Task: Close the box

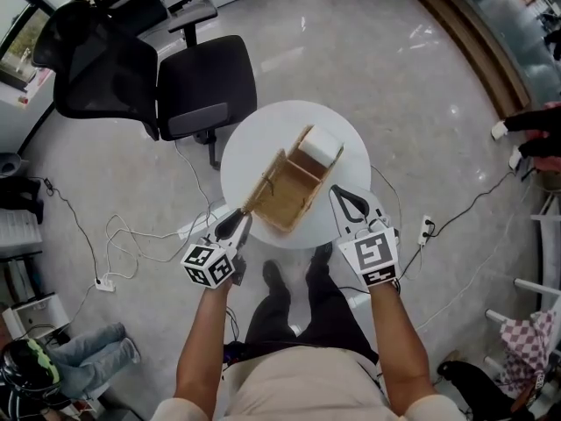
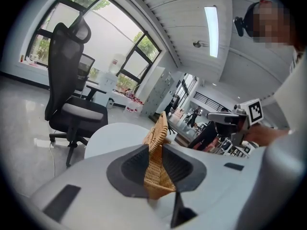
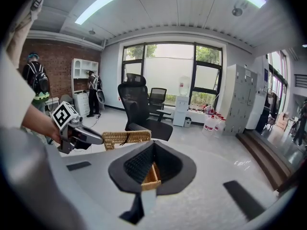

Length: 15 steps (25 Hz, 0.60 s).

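A wicker box stands on the round white table, with a white block at its far end. Its woven lid stands raised along the left side. My left gripper is shut on the lid's near edge; in the left gripper view the wicker lid fills the gap between the jaws of the left gripper. My right gripper is at the box's right near side. In the right gripper view a wicker rim sits pinched between the jaws of the right gripper, and the lid juts from the left gripper.
A black office chair stands just beyond the table on the left. Cables and a power strip lie on the floor to the left, another plug to the right. The person's legs are under the table's near edge.
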Each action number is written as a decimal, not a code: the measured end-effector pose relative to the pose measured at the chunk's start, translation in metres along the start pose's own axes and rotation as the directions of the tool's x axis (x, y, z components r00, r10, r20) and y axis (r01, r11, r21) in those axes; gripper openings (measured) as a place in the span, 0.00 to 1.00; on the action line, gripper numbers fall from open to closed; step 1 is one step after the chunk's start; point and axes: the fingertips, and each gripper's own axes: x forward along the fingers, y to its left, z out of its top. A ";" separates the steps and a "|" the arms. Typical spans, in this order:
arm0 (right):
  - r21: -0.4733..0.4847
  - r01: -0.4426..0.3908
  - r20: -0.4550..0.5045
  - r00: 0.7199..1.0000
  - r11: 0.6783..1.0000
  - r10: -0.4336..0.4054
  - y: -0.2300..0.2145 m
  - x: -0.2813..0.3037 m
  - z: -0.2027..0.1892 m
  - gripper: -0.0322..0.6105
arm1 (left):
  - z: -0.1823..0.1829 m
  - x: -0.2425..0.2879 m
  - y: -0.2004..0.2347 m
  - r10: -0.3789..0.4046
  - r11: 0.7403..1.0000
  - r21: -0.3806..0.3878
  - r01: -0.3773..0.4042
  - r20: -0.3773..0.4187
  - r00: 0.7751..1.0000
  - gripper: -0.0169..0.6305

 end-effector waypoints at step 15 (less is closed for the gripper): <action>0.011 0.035 -0.008 0.999 0.999 -0.035 -0.007 -0.027 -0.001 0.04 | -0.015 0.004 -0.023 0.037 0.999 0.036 -0.035 -0.074 0.997 0.15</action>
